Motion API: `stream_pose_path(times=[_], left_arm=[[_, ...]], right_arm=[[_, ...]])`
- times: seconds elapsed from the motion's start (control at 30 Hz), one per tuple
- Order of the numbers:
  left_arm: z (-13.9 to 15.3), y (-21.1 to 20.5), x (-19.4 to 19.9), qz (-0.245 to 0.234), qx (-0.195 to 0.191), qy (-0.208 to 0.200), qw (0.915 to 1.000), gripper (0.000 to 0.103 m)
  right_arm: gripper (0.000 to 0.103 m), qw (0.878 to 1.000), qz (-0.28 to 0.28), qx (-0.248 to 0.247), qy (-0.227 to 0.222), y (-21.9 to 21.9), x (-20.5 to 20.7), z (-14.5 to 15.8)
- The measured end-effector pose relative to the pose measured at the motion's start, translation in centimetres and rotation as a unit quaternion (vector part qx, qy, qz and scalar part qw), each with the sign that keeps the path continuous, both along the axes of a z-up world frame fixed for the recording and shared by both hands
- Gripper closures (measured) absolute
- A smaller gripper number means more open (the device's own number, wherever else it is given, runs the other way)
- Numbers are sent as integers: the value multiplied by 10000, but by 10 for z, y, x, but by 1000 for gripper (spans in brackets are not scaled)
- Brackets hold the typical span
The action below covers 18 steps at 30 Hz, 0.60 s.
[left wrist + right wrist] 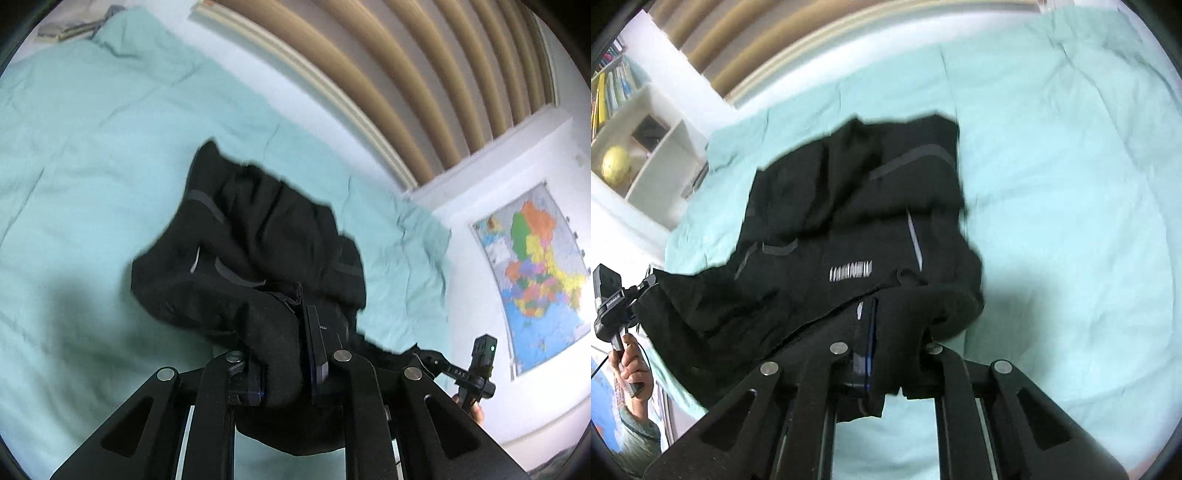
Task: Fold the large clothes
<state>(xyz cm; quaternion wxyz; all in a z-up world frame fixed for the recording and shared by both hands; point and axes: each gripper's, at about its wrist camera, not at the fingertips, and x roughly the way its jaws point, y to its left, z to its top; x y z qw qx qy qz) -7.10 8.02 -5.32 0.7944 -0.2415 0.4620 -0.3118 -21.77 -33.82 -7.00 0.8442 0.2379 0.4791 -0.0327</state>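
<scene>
A black garment (258, 229) with grey stripes hangs bunched above a mint-green bed sheet (74, 147). My left gripper (291, 332) is shut on a fold of its edge, and cloth drapes over one finger. In the right wrist view the same garment (831, 206) shows a white logo. My right gripper (894, 332) is shut on another part of its edge, with fabric covering the right finger. The cloth stretches between the two grippers. The right gripper (476, 369) shows at the lower right of the left wrist view. At the left edge of the right wrist view is the left gripper (609, 295), held by a hand (631, 369).
A headboard of tan slats (369, 74) runs along the far side of the bed. A coloured map (535, 266) hangs on the white wall. A white bookshelf (635, 129) with a yellow ball (616, 166) stands beside the bed. Some folded items (62, 31) lie at the far corner.
</scene>
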Motion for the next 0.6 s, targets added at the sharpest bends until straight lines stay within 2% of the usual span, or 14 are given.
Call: stream_pose_path(times=[0.1,0.23,0.3,0.37,0.43,0.53,0.6], left_arm=[[8,-6,32,231,-88,-61,9997,87],[18,-30,87,539,-2,-184,9984,87],[16,-48,124,682,143,-208,9973,87],[10,-66,153,781,456,-220,9957,86],[-4,-81,182,870,728,-143,9934,86],[-41,-100,228,999,1115,148,9886,85],[-82,-108,258,1056,1257,583,9847,83]], right_arm=[[91,9998,-80,-90,-174,-19,37,17],[91,9991,-283,-91,-287,-44,88,27],[91,9986,-440,-45,-286,-57,125,25],[91,9980,-588,35,-230,-69,163,17],[90,9972,-724,147,-115,-83,197,3],[89,9952,-927,227,222,-96,253,-34],[84,9929,-1017,301,543,-102,280,-64]])
